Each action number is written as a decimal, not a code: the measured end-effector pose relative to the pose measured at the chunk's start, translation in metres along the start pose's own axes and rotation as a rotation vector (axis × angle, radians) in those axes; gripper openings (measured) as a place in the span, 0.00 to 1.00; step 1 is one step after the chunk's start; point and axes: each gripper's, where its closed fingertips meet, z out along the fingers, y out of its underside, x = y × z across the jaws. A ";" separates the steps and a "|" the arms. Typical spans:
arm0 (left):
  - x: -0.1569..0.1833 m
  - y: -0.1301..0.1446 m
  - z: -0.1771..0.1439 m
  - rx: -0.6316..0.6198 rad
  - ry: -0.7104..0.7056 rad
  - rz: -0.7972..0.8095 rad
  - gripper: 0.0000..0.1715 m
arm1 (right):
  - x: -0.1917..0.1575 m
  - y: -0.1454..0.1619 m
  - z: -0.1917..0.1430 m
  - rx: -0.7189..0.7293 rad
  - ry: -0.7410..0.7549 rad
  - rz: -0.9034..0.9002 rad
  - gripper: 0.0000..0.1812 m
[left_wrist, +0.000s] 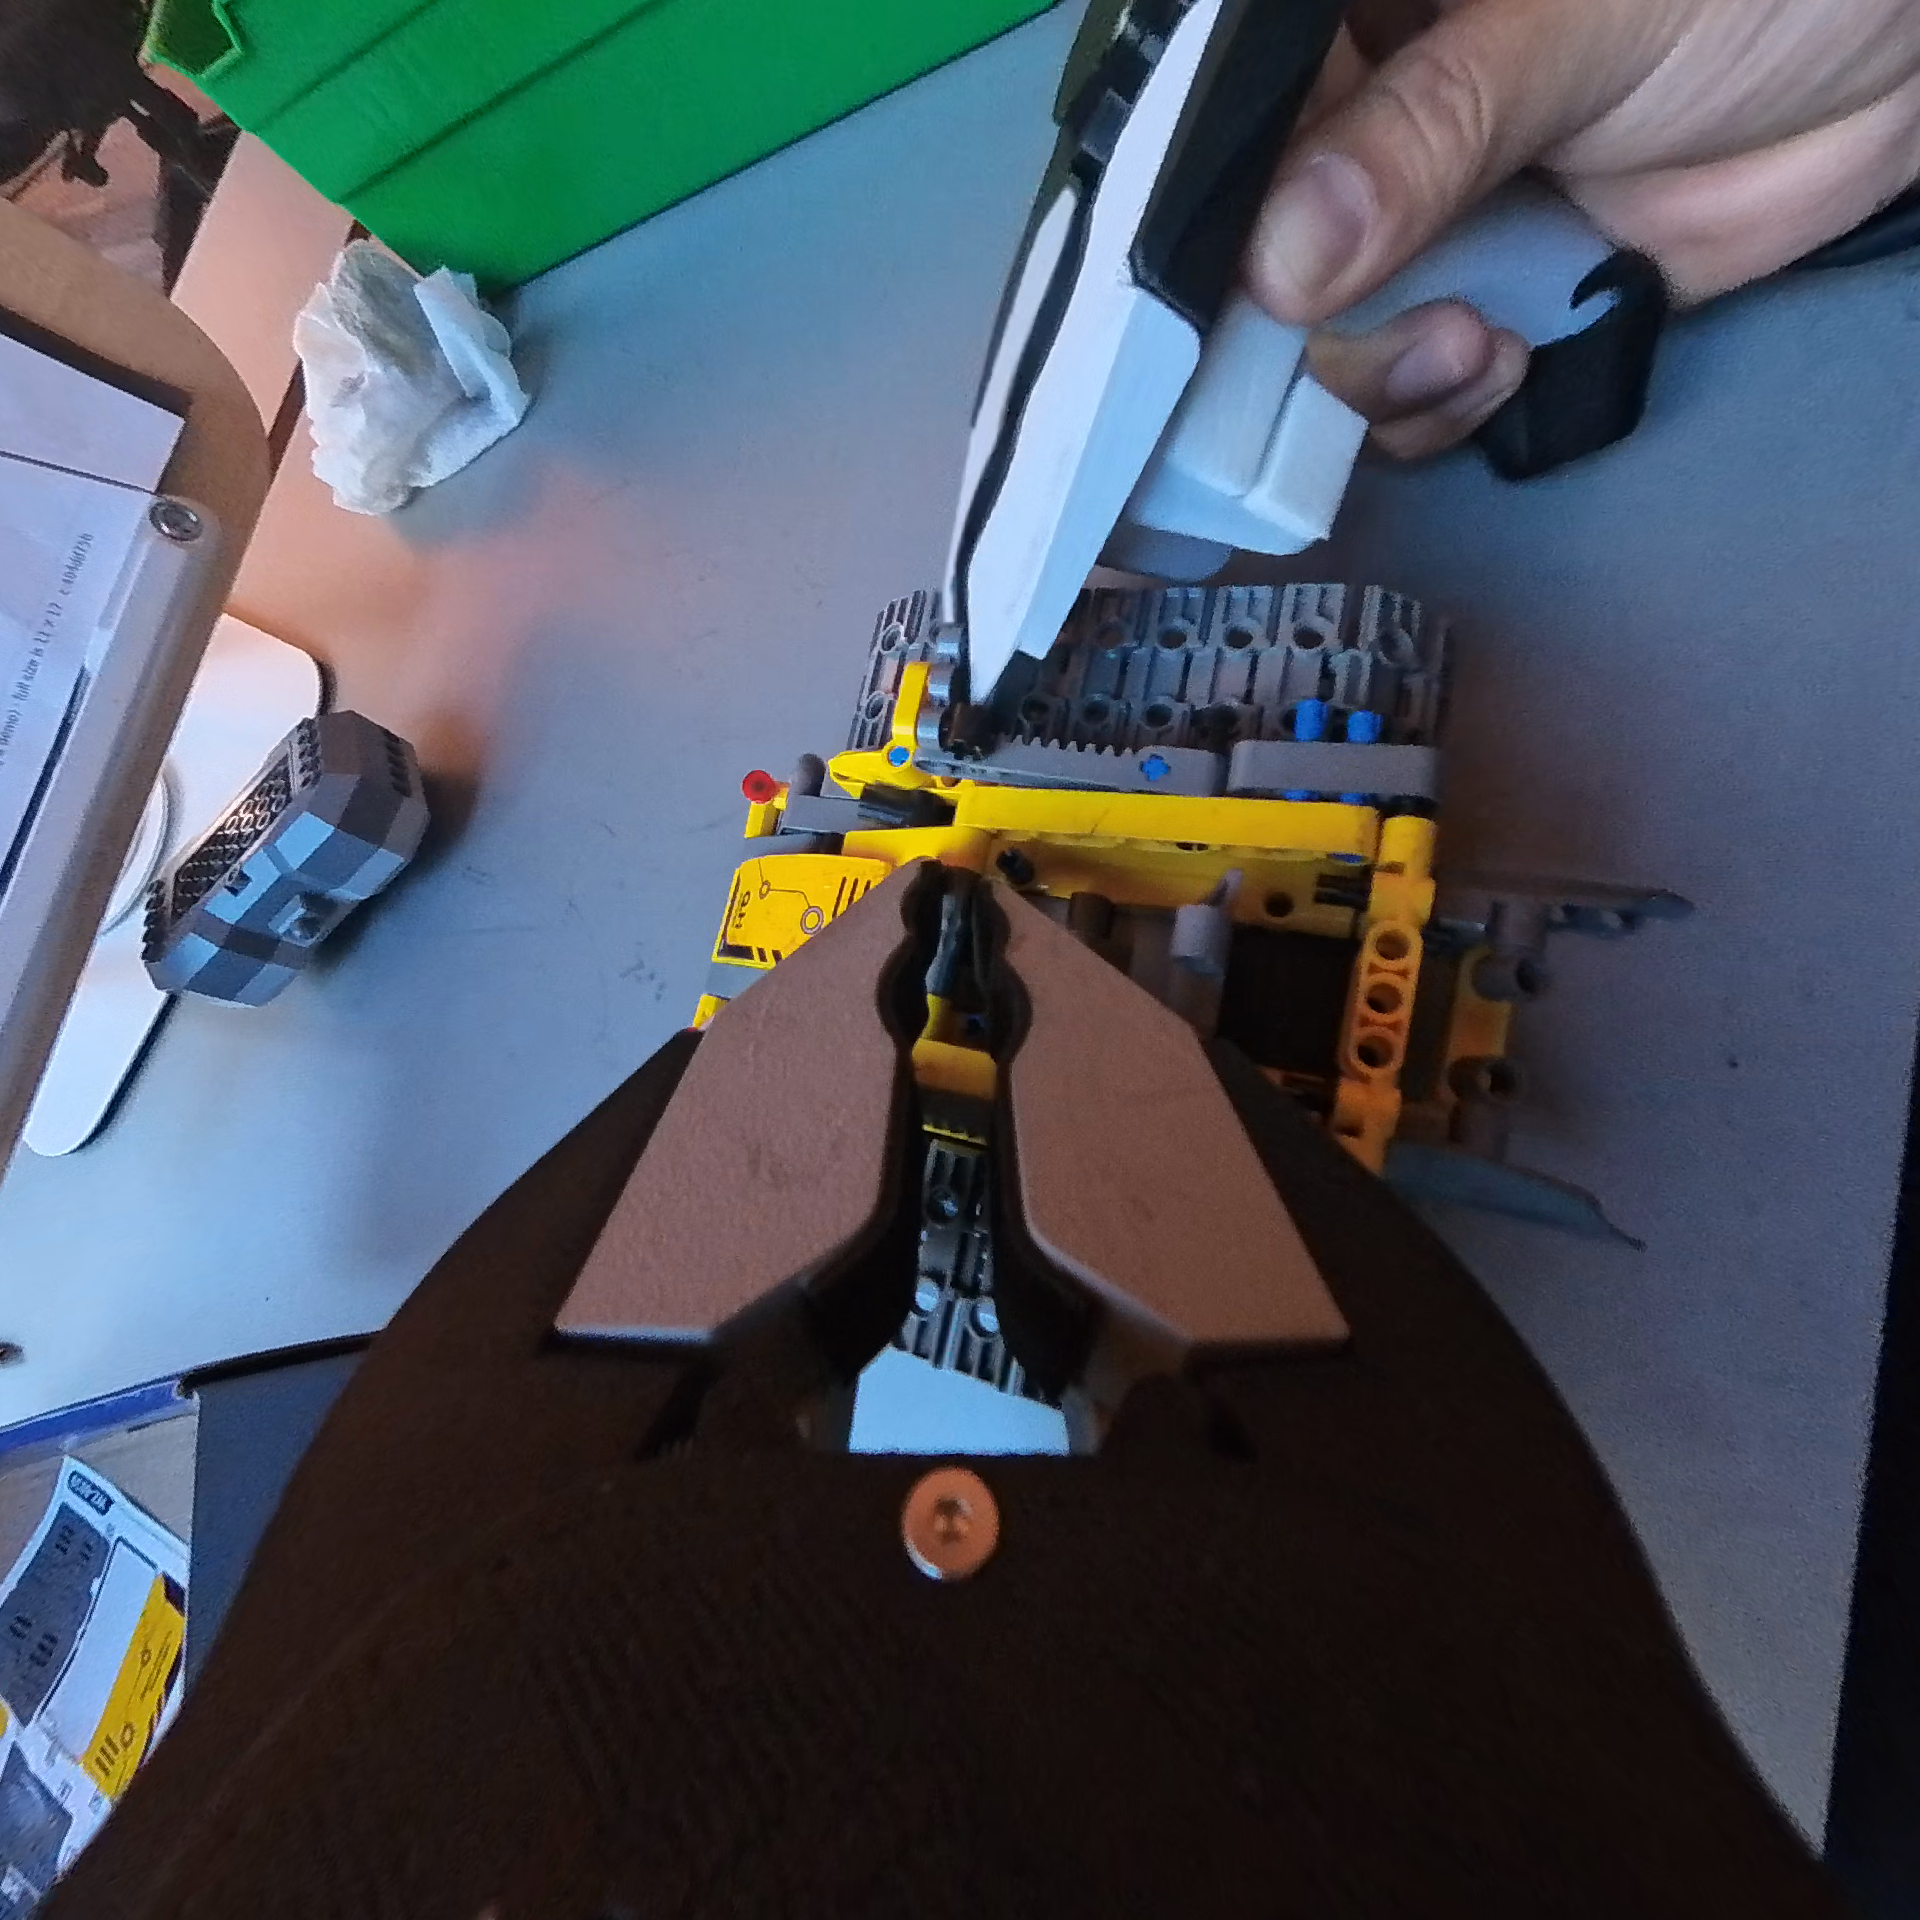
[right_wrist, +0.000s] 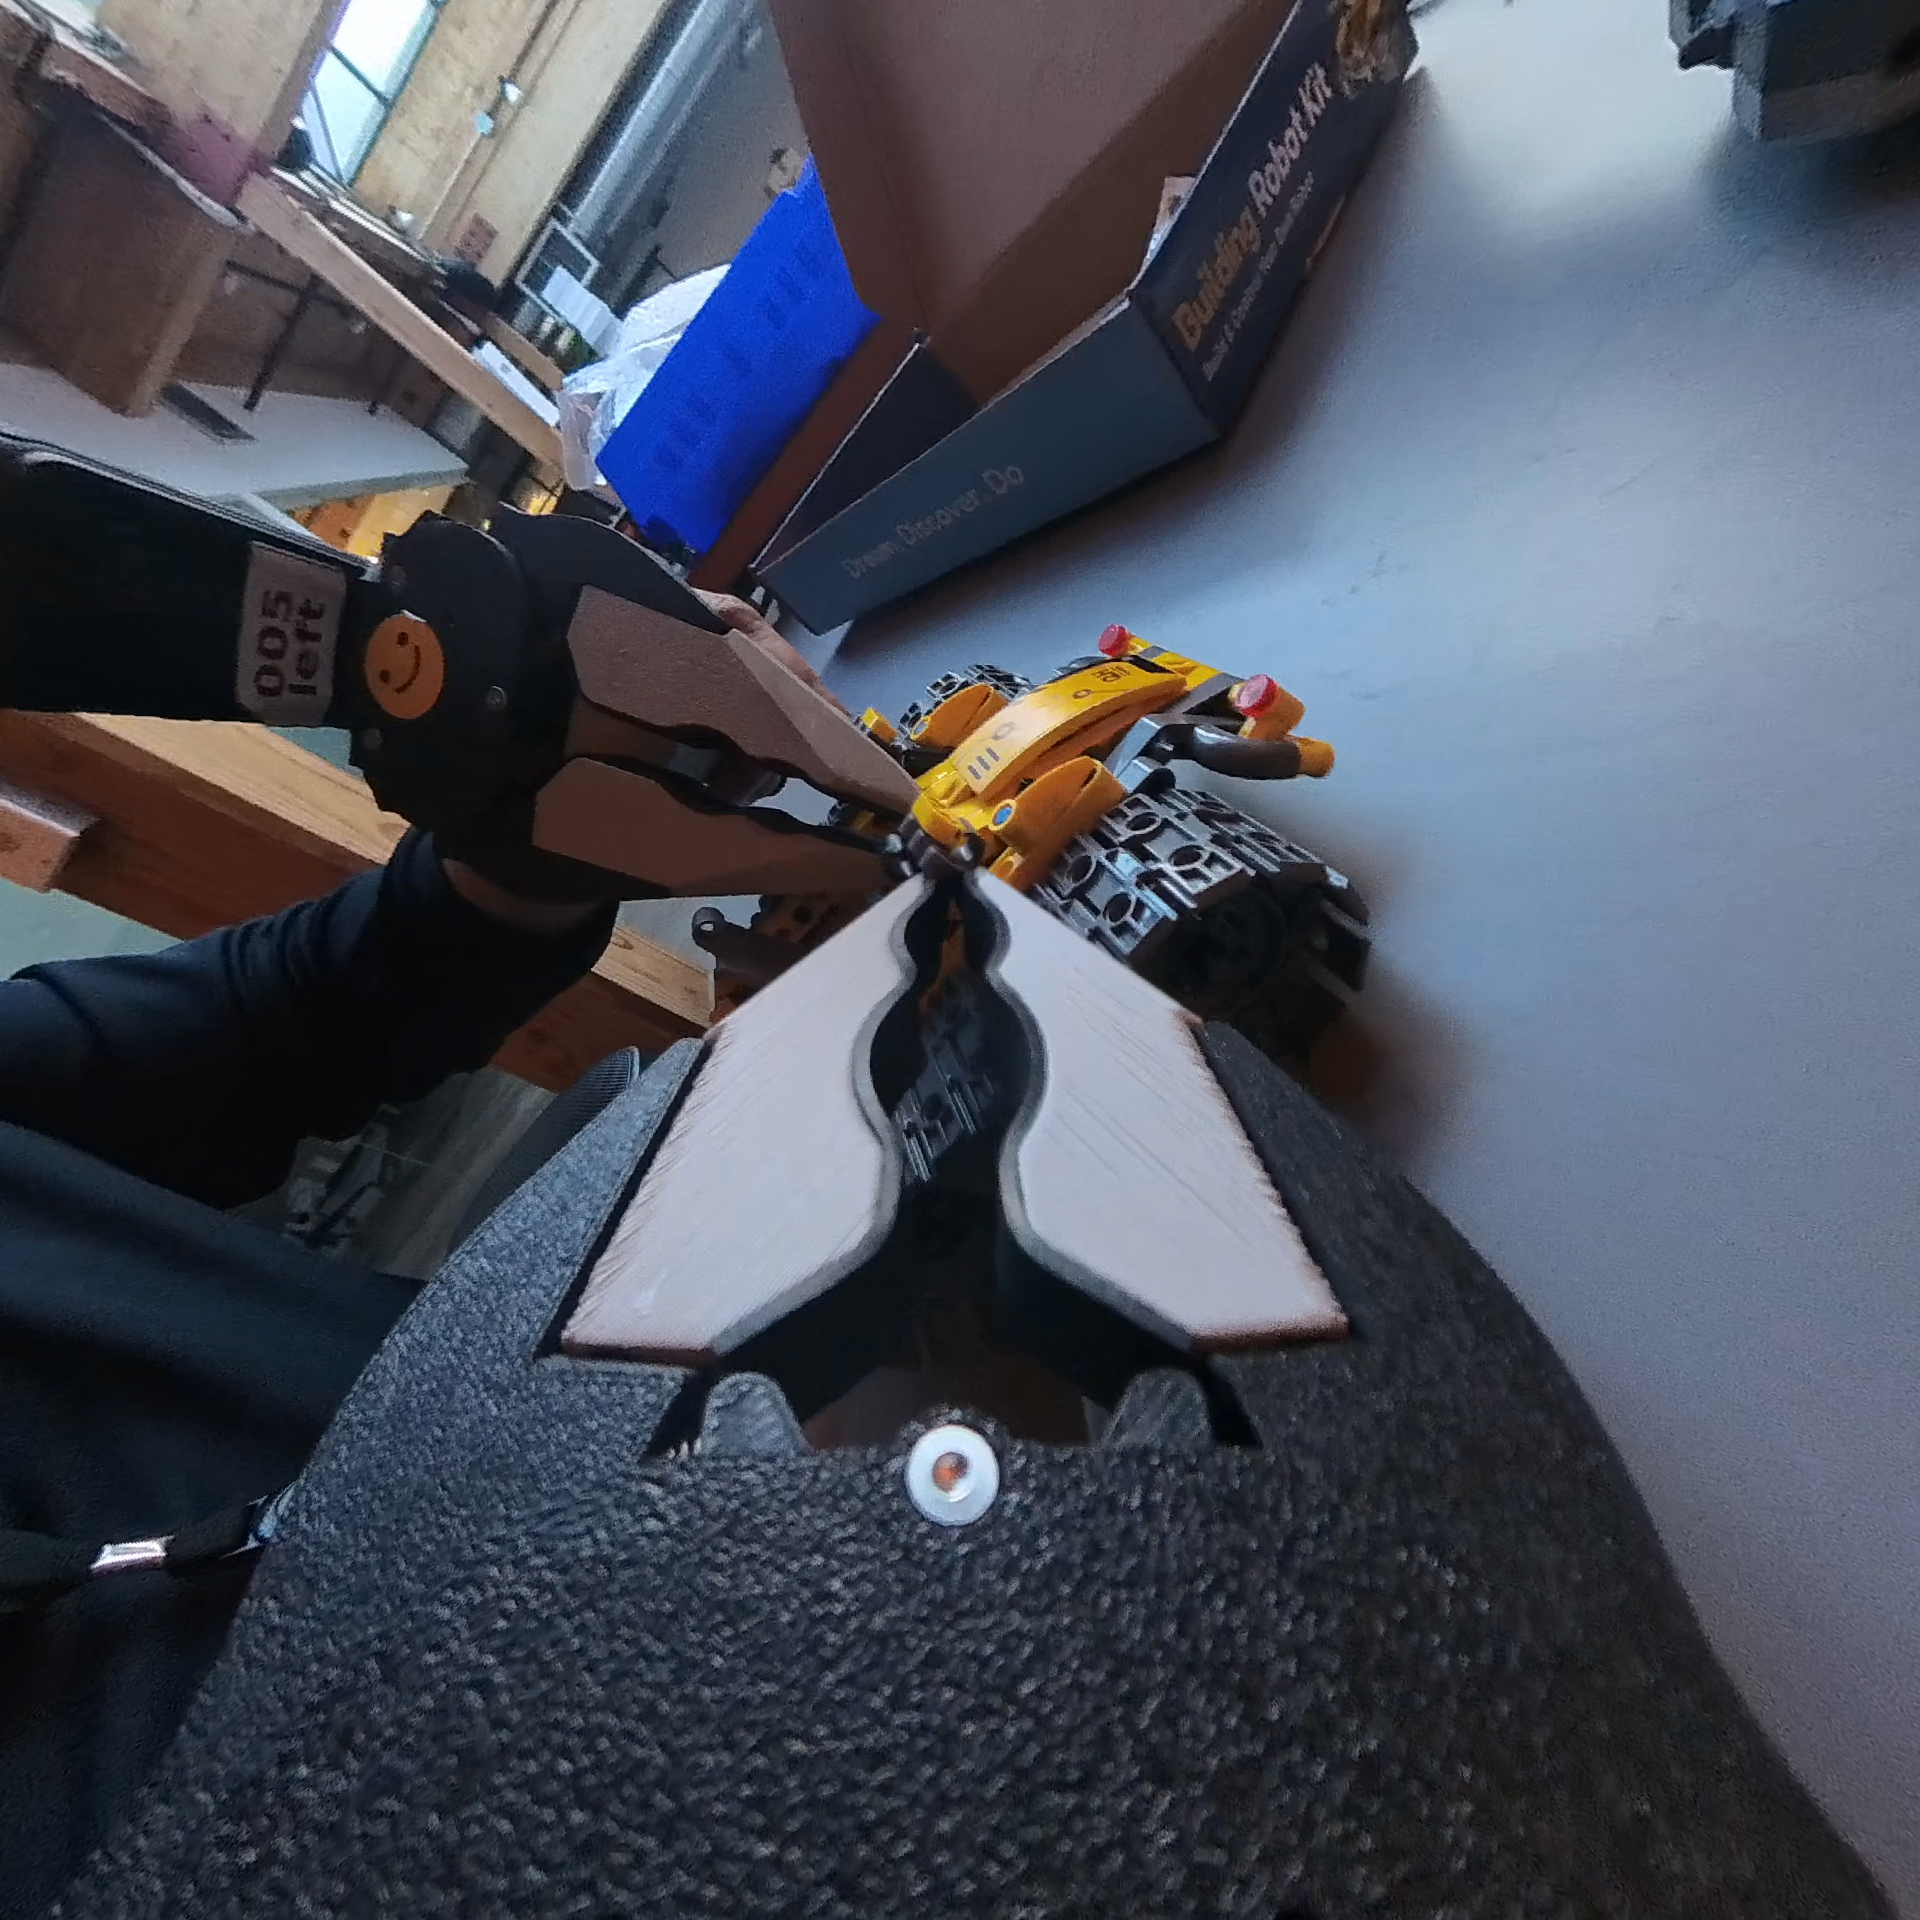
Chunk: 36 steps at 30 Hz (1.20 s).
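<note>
Left tool is pinched nearly closed on a small dark part at the yellow top of a toy vehicle, its brown fingers meeting at the tips with only a thin gap behind them. Seen from the right wrist view, this same tool comes in from the left and grips the vehicle at its yellow body. The right tool is likewise narrowed to a slit, its pale fingers closing on a small dark piece at the near edge of the vehicle, right beside the left tool's tips. In the left wrist view the right tool reaches down from the upper right, held by a hand, and its tip touches the vehicle by the grey track.

The vehicle lies on the grey bench, yellow frame with grey tracks and a red stud at one end. To its left, well apart, sits a loose grey track part. A crumpled white tissue lies near a green bin at the far edge. A booklet shows at the lower left. In the right wrist view an open cardboard box stands behind the vehicle, with a blue bin beside it.
</note>
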 end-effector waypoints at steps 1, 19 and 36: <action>0.000 0.000 0.000 0.005 0.000 -0.004 0.02 | 0.000 0.000 -0.001 0.000 0.004 0.000 0.00; 0.010 -0.017 -0.024 0.088 0.115 -0.030 0.03 | -0.017 0.028 -0.021 -0.262 0.024 -0.033 0.09; 0.048 -0.003 -0.040 0.026 0.139 -0.311 0.14 | -0.046 0.055 -0.003 -0.494 -0.155 0.055 0.05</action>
